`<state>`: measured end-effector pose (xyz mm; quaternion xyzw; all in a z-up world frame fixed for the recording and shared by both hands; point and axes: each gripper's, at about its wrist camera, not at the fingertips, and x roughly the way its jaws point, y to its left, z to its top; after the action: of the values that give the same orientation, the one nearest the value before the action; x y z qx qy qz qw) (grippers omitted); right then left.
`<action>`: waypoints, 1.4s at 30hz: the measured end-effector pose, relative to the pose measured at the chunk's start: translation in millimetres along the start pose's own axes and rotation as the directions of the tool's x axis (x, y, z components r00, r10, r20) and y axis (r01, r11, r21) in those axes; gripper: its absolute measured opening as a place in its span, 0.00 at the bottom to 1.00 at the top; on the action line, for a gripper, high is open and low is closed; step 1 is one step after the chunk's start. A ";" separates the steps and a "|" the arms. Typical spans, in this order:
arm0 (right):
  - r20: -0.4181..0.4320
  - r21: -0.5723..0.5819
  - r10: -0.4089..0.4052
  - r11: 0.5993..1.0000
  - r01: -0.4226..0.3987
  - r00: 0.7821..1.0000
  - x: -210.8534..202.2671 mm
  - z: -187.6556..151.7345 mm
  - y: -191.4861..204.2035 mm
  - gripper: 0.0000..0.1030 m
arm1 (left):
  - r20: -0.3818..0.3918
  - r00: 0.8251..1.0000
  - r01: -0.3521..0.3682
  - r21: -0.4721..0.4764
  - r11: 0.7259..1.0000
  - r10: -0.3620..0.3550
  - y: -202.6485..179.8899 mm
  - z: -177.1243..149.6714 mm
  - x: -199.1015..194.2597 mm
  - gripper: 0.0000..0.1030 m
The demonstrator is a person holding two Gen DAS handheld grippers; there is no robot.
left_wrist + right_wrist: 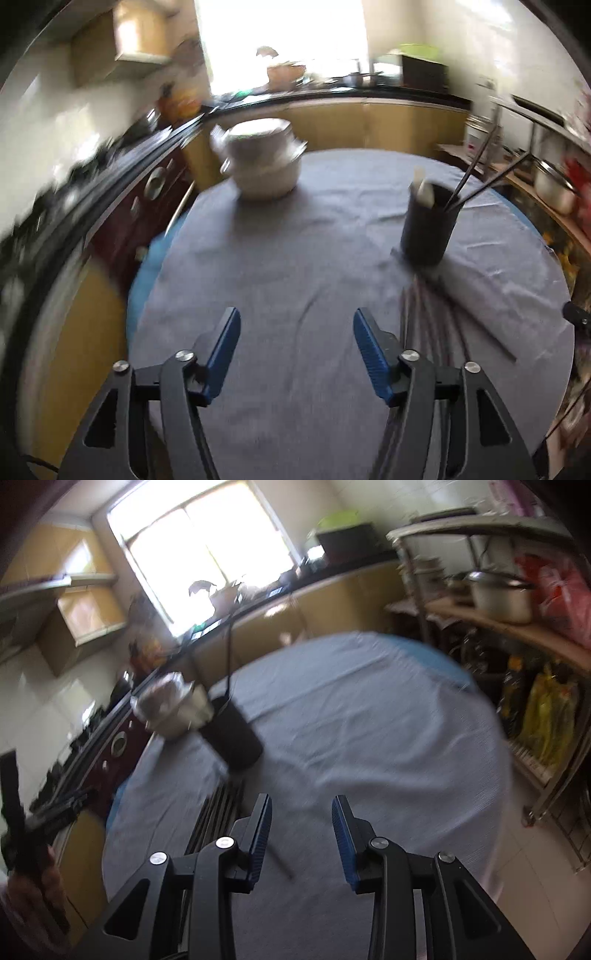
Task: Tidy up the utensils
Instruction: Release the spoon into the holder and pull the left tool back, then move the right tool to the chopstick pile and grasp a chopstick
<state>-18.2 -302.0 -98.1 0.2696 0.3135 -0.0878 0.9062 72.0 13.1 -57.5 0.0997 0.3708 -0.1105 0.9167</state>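
Right, both your left gripper and right gripper are released, empty. Chopsticks lie on the cloth beside the black holder. Next: pick one, drop it in.

I am looking across the tabletop: the lidded pot is sitting at its far left, the holder is standing to the right, nearer me, with chopsticks leaning in it. More chopsticks are lying just before the holder, right of my left fingers.
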 end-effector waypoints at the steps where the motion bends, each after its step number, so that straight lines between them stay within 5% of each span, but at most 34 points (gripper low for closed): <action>1: -0.015 -0.012 0.007 1.000 -0.007 1.000 5.3 -3.2 6.9 0.35 | -0.004 1.000 -0.009 -0.008 1.000 0.009 1.0 -10.7 -1.3 0.64; 12: -0.108 -0.124 0.022 0.992 -0.036 0.994 31.0 -34.8 51.7 0.35 | -0.035 0.997 -0.075 -0.006 0.997 0.075 -12.3 -62.5 -0.7 0.64; 42: -0.159 -0.137 0.067 0.987 -0.089 0.985 29.7 -63.2 49.7 0.35 | -0.058 0.990 -0.123 0.046 0.991 0.125 -26.3 -70.0 -1.6 0.64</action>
<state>-11.4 -225.7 -136.4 0.2218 0.3771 -0.0082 0.8992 17.6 6.7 -108.3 0.1454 0.3892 -0.0580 0.9078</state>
